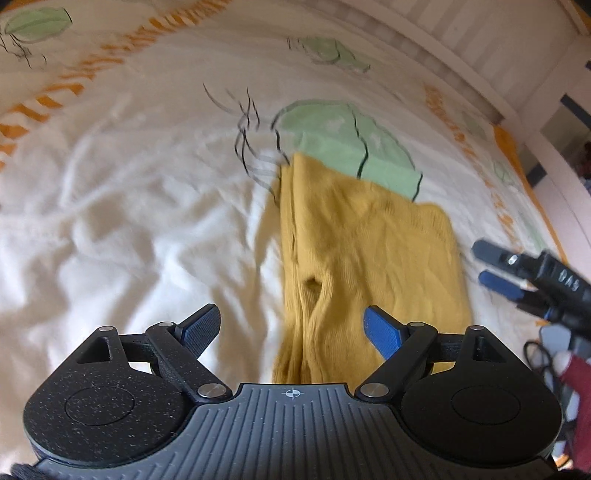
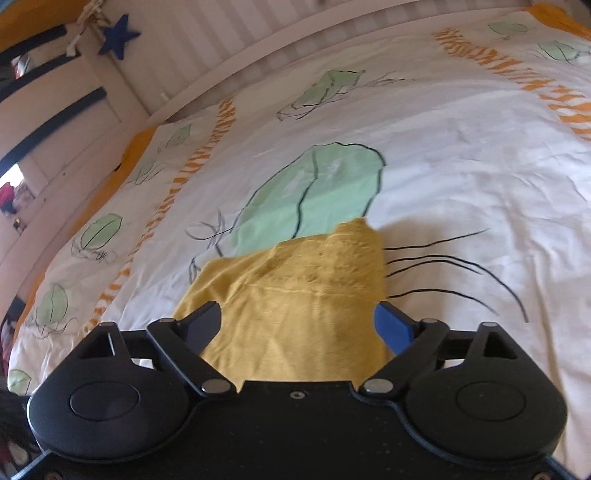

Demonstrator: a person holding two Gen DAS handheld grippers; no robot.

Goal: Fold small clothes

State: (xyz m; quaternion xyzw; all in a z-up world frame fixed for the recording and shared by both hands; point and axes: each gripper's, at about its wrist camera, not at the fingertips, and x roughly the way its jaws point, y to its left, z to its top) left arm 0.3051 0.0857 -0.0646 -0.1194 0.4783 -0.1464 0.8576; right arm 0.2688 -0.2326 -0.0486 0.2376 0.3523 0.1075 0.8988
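One yellow garment (image 1: 365, 254) lies on the bed cover (image 1: 129, 192), and two grippers are in view; no other clothes lie on the cover. The garment is a ribbed, mustard-yellow piece, folded into a rough rectangle with a bunched, layered edge along its left side in the left wrist view. Its far end overlaps one large green leaf print (image 1: 343, 140) on the white cover, which also carries several smaller green leaves and bands of orange marks.

The left gripper (image 1: 291, 328) hangs above the near end of the garment with its two fingers spread wide apart, nothing between them. The bunched left edge of the garment runs toward the camera between the fingers, and the right finger sits over the yellow cloth. The picture is blurred, so whether the fingers touch the cloth cannot be told.

The right gripper (image 2: 299, 321) is likewise spread wide and grips nothing. In its own view the garment (image 2: 295, 295) fills the gap between the fingers and extends to the far side, ending on the green leaf (image 2: 317, 192). In the left wrist view the right gripper (image 1: 491, 266) appears at the right edge, just beside the garment's right side, fingers parted.

A dark blue star (image 2: 118, 35) hangs on the white slatted bed frame (image 2: 236, 29) at the far left.
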